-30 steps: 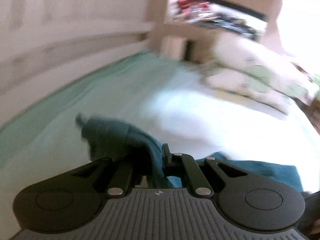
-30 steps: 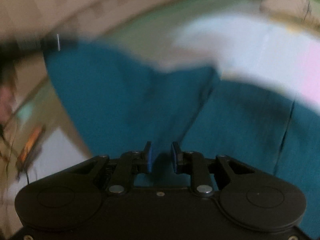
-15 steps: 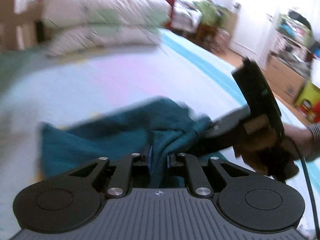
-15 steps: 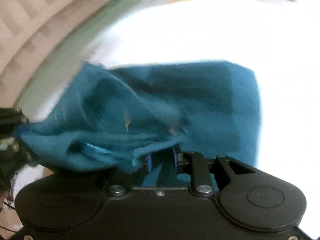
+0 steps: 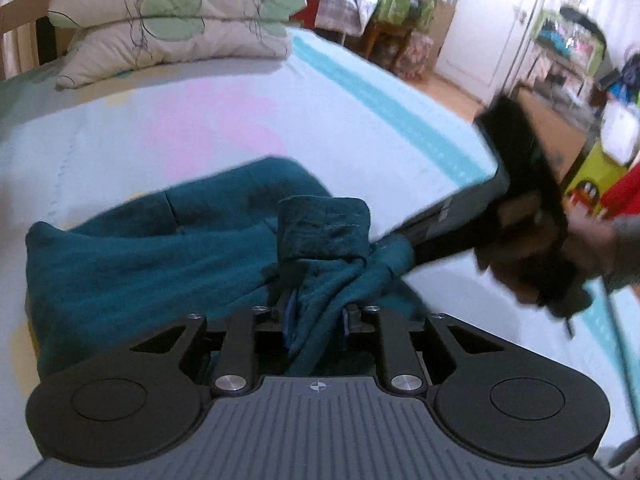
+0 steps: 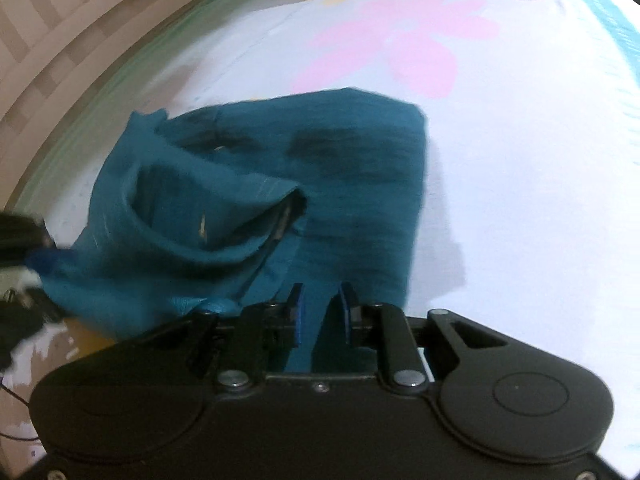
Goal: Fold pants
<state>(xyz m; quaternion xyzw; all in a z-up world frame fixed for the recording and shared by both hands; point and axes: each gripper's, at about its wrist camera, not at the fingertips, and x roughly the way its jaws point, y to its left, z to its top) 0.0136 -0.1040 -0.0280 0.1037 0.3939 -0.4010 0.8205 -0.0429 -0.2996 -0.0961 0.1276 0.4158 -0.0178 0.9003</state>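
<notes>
The pants [image 5: 132, 264] are dark teal and made of soft cloth. They lie in a loose, bunched heap on the bed, partly folded over, with 1 flat side and straight edge [image 6: 416, 168] away from the lumpy part. A thick, stitched band [image 5: 320, 228] sticks up in the middle.

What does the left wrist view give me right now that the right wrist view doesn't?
Only the left wrist view shows the right gripper's body and the hand holding it, the stacked pillows in full, and the cluttered room past the bed's far side.

Only the right wrist view shows the striped wall beside the bed and the pants' straight folded edge on its right.

Both show the teal pants bunched on the flowered sheet, with cloth between each gripper's jaws: the left gripper is opening, the right gripper is closing.
</notes>
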